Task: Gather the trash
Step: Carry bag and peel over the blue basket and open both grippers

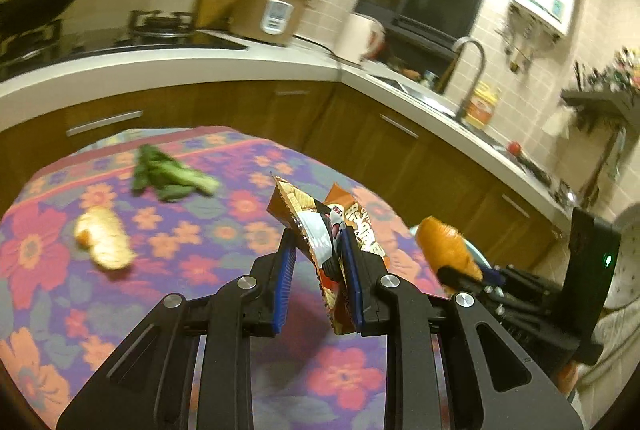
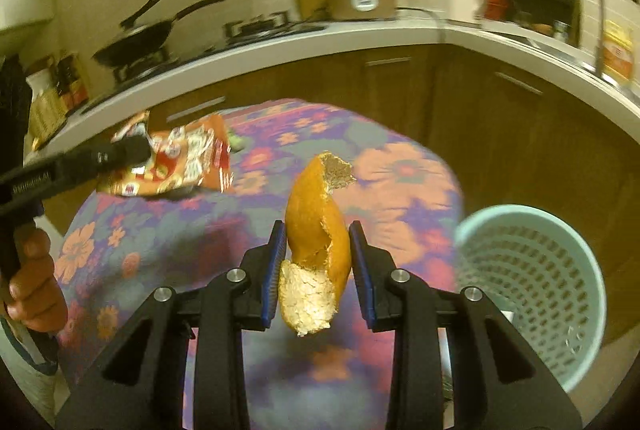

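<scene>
Gripping a crumpled snack wrapper [image 1: 320, 230], the left gripper [image 1: 318, 270] has its jaws closed on it above the desk [image 1: 208, 230]. The right gripper [image 2: 318, 270] has its jaws clamped on a torn piece of bread [image 2: 316, 230] near the desk's right edge, beside a pale green basket [image 2: 532, 290]. Another bread piece [image 1: 104, 238] and what looks like leafy greens [image 1: 168, 178] lie toward the desk's far left corner.

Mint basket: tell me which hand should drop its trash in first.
Right, probably. The right gripper holds the orange peel beside the mint basket; the left gripper with the snack wrapper is farther away.
</scene>
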### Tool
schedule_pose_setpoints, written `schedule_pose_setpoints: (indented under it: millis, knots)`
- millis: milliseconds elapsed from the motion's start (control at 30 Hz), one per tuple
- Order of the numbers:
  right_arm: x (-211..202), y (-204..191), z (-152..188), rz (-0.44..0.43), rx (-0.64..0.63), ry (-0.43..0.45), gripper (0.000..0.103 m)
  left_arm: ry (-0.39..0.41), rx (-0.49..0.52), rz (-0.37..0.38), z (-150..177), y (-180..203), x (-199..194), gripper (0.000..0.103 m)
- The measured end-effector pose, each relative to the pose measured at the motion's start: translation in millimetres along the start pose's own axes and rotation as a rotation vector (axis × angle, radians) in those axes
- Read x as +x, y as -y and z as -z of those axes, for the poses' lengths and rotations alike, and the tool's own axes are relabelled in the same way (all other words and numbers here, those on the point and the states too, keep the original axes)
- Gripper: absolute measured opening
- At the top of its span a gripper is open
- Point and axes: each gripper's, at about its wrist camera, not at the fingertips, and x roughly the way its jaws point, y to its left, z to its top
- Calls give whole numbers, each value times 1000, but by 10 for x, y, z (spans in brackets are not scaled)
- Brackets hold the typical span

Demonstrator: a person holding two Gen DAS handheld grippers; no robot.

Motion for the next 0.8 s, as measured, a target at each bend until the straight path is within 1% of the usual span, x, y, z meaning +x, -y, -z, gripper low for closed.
schedule_pose_setpoints:
  millis: [167,400,600,800]
  knots:
    - [-234,507,48,63,75,30,29,-26,62,40,-3,423,207,22]
    - [-409,1021,155,144,144,41,29,-71,133,91,-5,923,546,22]
    - [-423,1342,280,191,193,24,29,-115,176,118,60,1256,868,22]
    - [-353,1594,393,212,243,1,29,-147,220,131,122,1511,1105,22]
